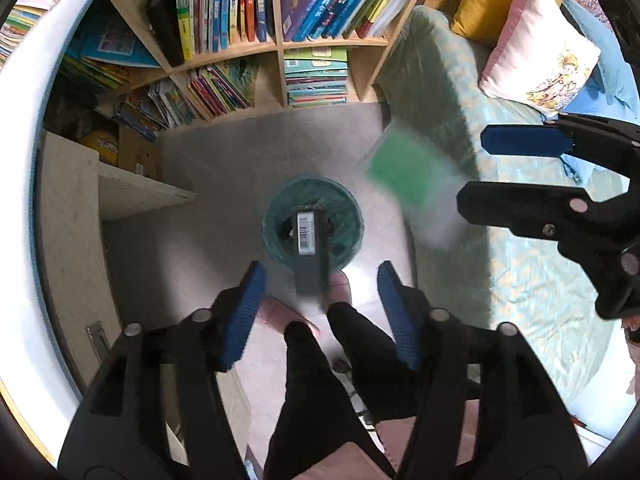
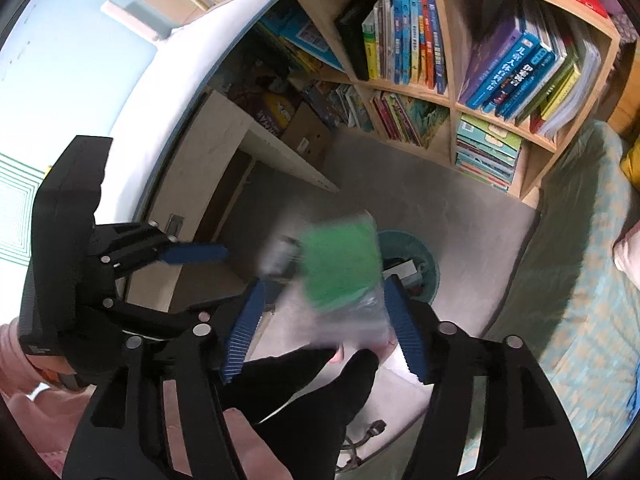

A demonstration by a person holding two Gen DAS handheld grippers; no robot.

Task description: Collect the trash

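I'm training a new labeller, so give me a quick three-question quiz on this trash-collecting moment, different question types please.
1. True or false: the left gripper is clamped on the dark box with a barcode.
2. What colour is the blurred packet between the right gripper's pads?
3. Where does the teal bin stand? A) on the bed B) on the grey floor C) on a bookshelf

Key:
1. False; the jaws stand apart from the box, which is over the bin.
2. Green, with clear plastic.
3. B

Left claw points straight down, jaws apart; right claw angled downward, jaws apart
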